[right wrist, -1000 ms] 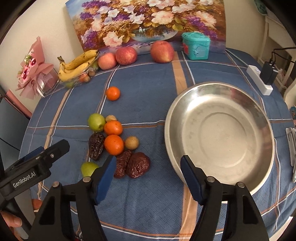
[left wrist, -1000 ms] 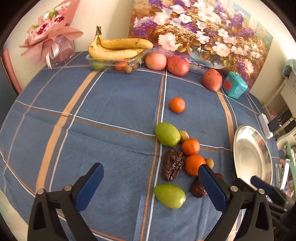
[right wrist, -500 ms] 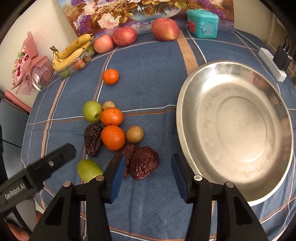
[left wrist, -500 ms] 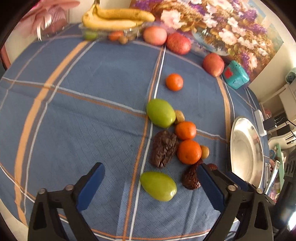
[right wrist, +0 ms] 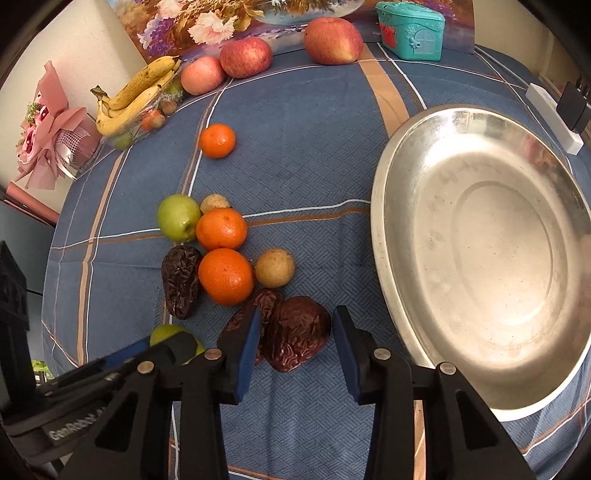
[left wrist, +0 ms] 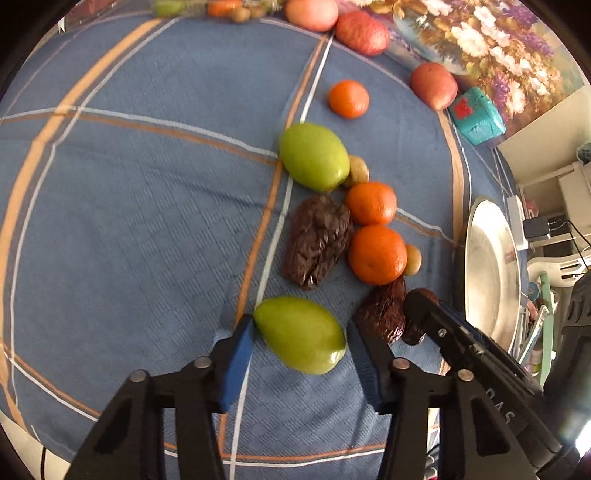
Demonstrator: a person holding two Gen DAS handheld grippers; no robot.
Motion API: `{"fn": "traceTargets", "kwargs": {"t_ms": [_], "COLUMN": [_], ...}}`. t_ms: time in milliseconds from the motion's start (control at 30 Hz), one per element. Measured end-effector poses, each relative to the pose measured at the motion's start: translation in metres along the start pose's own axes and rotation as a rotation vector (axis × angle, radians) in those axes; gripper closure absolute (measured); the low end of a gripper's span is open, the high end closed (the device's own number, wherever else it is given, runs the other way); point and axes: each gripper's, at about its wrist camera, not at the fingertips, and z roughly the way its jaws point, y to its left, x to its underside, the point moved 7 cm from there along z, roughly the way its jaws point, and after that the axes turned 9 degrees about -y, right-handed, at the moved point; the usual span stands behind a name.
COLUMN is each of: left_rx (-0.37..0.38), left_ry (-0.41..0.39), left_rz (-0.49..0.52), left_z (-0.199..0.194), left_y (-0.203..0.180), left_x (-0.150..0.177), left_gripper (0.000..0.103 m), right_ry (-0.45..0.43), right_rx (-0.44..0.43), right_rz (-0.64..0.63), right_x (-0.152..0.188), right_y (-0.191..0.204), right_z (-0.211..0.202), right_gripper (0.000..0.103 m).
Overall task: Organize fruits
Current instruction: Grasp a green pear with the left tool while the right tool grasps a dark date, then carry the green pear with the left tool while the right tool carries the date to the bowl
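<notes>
The left gripper (left wrist: 300, 341) straddles the near green fruit (left wrist: 301, 334) on the blue cloth (left wrist: 129, 221); its left pad touches the fruit's end, the right pad sits just beside the other end, so the jaws are partly open and not yet clamped; the right gripper (right wrist: 293, 341) straddles a red date (right wrist: 297, 332) the same way, jaws partly open with a small gap on each side, its left pad lying over a second date (right wrist: 258, 306) just left. Beyond the dates lies a cluster: two oranges (right wrist: 225, 275) touching each other, a dark date (right wrist: 181, 280) on their left, a brown round fruit (right wrist: 275, 267) on their right, a far green fruit (right wrist: 177, 218) with a small brown one (right wrist: 214, 203) beside it; a lone orange (right wrist: 217, 140) sits farther off. A steel plate (right wrist: 480, 258) lies to the right, with nothing in it; apples (right wrist: 245, 57), bananas (right wrist: 136, 96), a teal box (right wrist: 410, 29) and a pink bouquet (right wrist: 48, 144) line the far edge.
</notes>
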Motion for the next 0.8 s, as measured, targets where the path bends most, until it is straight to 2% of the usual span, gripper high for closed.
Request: {"fn": "traceTargets", "kwargs": {"t_ms": [233,433,600,800], "left_rx": [0.015,0.010,0.011,-0.039], "left_ry": [0.004,-0.012,-0.074,-0.172], "left_rz": [-0.021,-0.037,-0.071,-0.070], "left_z": [-0.006,-0.015,-0.036,-0.065], "left_y": [0.002,0.015,0.025,0.026], "left_x": [0.001,0.000,-0.010,-0.038], "left_gripper": [0.052,0.052,0.052,0.052], "right_ry": [0.007,-0.006,-0.090,-0.149], "right_rx": [-0.007,-0.001,-0.020,0.041], "right_rz": [0.036,0.031,0.031,-0.018], "right_x": [-0.002,-0.003,-0.014,-0.030], "right_y": [-0.006,-0.010,-0.009,0.002], "right_z": [0.002,-0.006,-0.033,-0.054], "right_gripper": [0.066,0.067,0.067,0.067]}}
